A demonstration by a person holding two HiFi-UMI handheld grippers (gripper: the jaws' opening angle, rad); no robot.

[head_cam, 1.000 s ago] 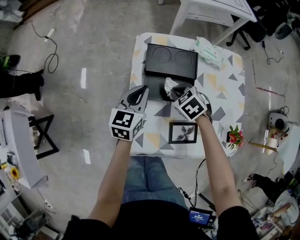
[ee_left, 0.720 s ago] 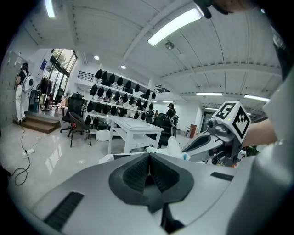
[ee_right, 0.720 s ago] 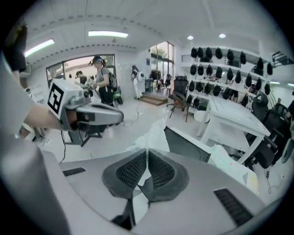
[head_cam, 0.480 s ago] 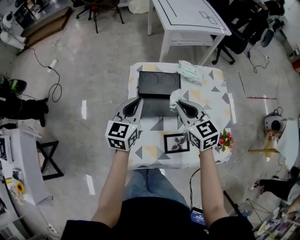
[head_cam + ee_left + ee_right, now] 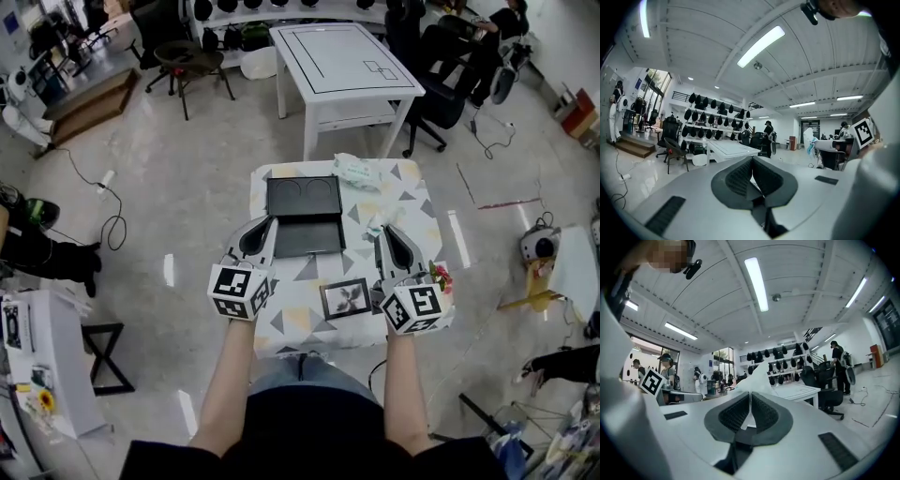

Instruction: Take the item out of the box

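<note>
a: where is the item?

b: we find the white crumpled item (image 5: 376, 223) outside the black box (image 5: 303, 214), off its right side, over the patterned table (image 5: 281, 328). the right gripper (image 5: 383, 231) clamps it at the tips; in the right gripper view the white material sits pinched between the ribbed pads and sticks up past them.

a: and the left gripper?

b: the left gripper (image 5: 271, 221) has its jaws pressed together with nothing between them. its tip lies over the box's left edge in the head view.

a: condition of the box?

b: open, black inside, its far part showing two round recesses.

a: surroundings?

b: we note a picture frame (image 5: 345, 298) between the two grippers, a tissue pack (image 5: 356, 171) at the far edge, flowers (image 5: 437, 276) at the right edge, and a white table (image 5: 342, 61) beyond.
</note>
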